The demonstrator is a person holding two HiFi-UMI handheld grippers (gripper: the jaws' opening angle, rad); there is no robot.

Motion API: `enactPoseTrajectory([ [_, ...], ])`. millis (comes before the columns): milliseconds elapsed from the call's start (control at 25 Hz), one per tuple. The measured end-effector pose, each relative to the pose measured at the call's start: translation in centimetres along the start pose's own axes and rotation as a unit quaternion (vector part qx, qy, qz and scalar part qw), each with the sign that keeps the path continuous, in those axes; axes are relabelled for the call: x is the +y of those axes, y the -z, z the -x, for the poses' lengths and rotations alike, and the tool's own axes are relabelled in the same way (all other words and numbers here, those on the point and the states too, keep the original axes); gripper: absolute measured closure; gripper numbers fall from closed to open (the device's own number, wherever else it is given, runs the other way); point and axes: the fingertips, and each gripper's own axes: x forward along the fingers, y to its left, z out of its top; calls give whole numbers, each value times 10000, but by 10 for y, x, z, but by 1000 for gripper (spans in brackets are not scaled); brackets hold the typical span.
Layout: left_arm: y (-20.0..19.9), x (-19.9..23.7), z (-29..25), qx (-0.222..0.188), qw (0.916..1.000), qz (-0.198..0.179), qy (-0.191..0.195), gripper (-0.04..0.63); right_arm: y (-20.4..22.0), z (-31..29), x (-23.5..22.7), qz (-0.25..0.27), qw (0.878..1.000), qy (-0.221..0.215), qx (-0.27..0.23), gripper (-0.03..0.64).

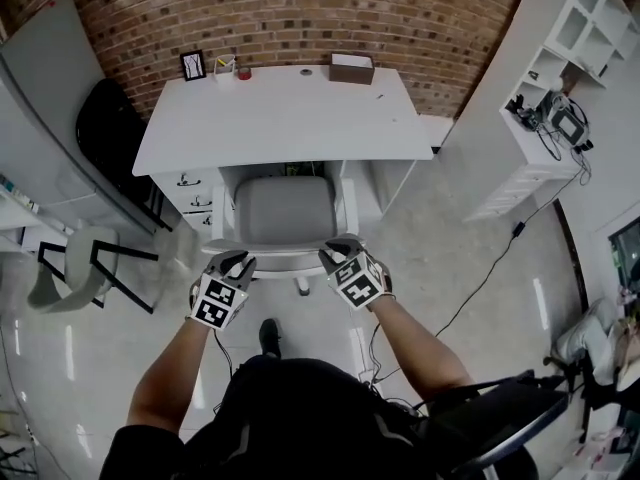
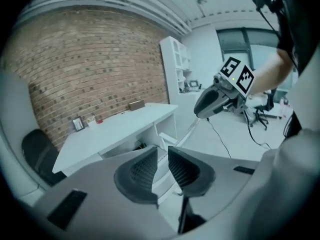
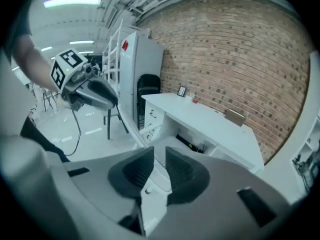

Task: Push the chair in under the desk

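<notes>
At frame centre, the grey-cushioned white-framed chair [image 1: 283, 211] sits largely under the white rectangular desk [image 1: 285, 118]; the left gripper [image 1: 232, 266] and right gripper [image 1: 340, 258], jaws narrowly apart and empty, should press its backrest evenly and push straight.

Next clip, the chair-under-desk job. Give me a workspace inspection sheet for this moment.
Surface: white desk, top mostly bare.
Job's things: grey chair, seat partly under the desk, back towards the person.
Clutter: picture frame, pen holder and brown box along the desk's rear edge.
Tools: left tool and right tool by the chair's back; jaws narrowly apart, nothing held.
Cables: black cable across the floor at right.
Surroundings: brick wall, white shelving at right, black chair at left.
</notes>
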Motion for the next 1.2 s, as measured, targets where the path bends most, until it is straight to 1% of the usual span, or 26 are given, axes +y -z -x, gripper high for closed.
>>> enactPoseTrajectory([
  [40,-1,-3,6,-73,9998,169,-113,523,-2,7,-1,-69,9999,27,-95,545],
  [120,-6,-13,19,-225,9986,398,-280,536,-4,22,-2,-29,9996,93,-255,552],
  [160,-11,-19,27,-343,9974,534,-326,550,-6,29,-3,2,9993,137,-342,557],
  [200,-17,-24,36,-508,9955,723,-349,578,-9,36,-3,2,9989,184,-438,563],
  [280,-33,-33,57,-939,9876,1189,-418,588,-16,52,-6,-131,9974,265,-655,580],
  [360,-43,-44,76,-1262,9791,1494,-566,588,-20,69,-6,-403,9948,287,-895,597],
  [480,-48,-60,96,-1386,9745,1594,-760,588,-24,93,-4,-761,9891,308,-1221,606],
  [560,-50,-67,107,-1431,9709,1736,-820,588,-26,107,-2,-947,9851,370,-1385,607],
  [680,-51,-72,123,-1500,9649,1951,-915,588,-30,124,6,-1043,9815,412,-1555,607],
  [760,-52,-73,133,-1547,9635,1956,-976,588,-36,134,13,-1029,9800,425,-1650,607],
  [960,-55,-68,151,-1568,9678,1623,-1118,588,-55,151,23,-1108,9737,601,-1898,607],
  [1200,-43,-45,188,-1643,9650,1599,-1270,588,-76,164,43,-1225,9676,896,-2020,607],
])
